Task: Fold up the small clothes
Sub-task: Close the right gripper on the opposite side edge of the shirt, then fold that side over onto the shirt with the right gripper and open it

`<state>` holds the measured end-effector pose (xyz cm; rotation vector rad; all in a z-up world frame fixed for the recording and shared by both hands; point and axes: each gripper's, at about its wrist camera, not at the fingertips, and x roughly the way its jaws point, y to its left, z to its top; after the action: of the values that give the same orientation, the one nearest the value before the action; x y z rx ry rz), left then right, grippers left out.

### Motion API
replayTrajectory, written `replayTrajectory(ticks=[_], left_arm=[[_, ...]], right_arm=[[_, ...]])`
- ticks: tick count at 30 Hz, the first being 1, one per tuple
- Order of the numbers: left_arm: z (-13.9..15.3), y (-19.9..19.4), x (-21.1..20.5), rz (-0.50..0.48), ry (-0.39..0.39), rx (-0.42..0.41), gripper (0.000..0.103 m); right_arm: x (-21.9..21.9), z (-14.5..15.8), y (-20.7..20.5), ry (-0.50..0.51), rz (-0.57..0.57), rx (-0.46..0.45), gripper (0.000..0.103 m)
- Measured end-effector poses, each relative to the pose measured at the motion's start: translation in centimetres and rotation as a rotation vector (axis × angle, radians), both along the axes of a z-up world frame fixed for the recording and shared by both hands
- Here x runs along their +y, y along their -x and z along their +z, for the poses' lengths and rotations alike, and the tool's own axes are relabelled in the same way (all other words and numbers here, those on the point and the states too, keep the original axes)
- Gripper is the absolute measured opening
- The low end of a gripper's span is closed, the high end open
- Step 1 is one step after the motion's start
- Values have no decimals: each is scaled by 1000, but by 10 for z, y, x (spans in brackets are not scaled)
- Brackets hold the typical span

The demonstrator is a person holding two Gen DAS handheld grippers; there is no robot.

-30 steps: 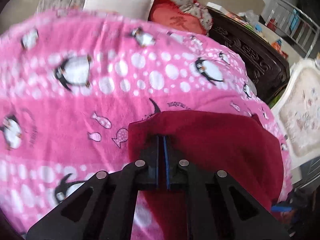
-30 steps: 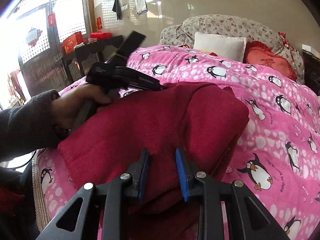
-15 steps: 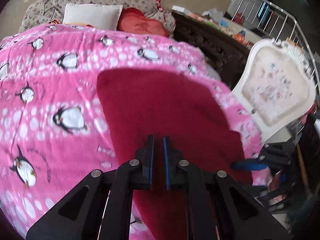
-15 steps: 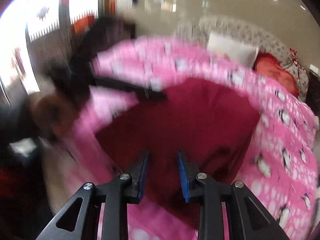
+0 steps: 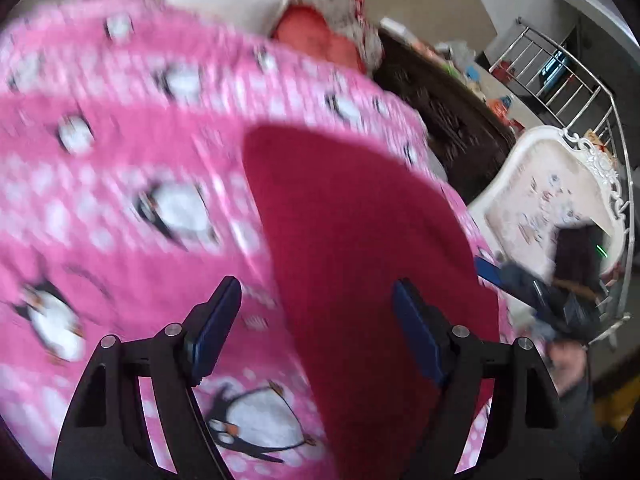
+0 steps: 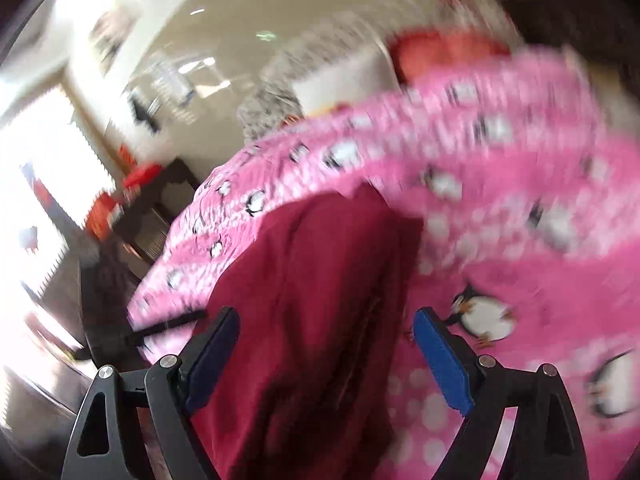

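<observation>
Jaws on both grippers have just been opening and stand wide apart, pads clear of the cloth. Under the left gripper [image 5: 316, 328] the dark red garment [image 5: 360, 240] lies flat on the pink penguin blanket [image 5: 100, 200], stretching toward twelve o'clock. Beneath the right gripper [image 6: 326, 360] it runs up toward twelve o'clock.

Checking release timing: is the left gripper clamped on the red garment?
No, the left gripper stands wide open, its jaws just opened, over the red garment, pads clear.

both wrist views look down, close, at garment [image 5: 360, 240].
</observation>
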<state>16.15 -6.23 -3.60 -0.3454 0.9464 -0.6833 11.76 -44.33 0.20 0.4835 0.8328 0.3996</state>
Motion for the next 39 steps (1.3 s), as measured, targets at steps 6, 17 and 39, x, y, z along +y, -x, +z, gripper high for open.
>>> replayTrajectory(ticks=[6, 17, 39], left_arm=[[-13, -14, 7, -5, 175, 94, 78], [-12, -17, 2, 9, 211, 105, 45], [-9, -99, 101, 205, -36, -94, 66]], right_arm=[[2, -24, -20, -131, 57, 120, 82], [6, -29, -2, -144, 127, 113, 49], [105, -55, -129, -234, 64, 12, 47]])
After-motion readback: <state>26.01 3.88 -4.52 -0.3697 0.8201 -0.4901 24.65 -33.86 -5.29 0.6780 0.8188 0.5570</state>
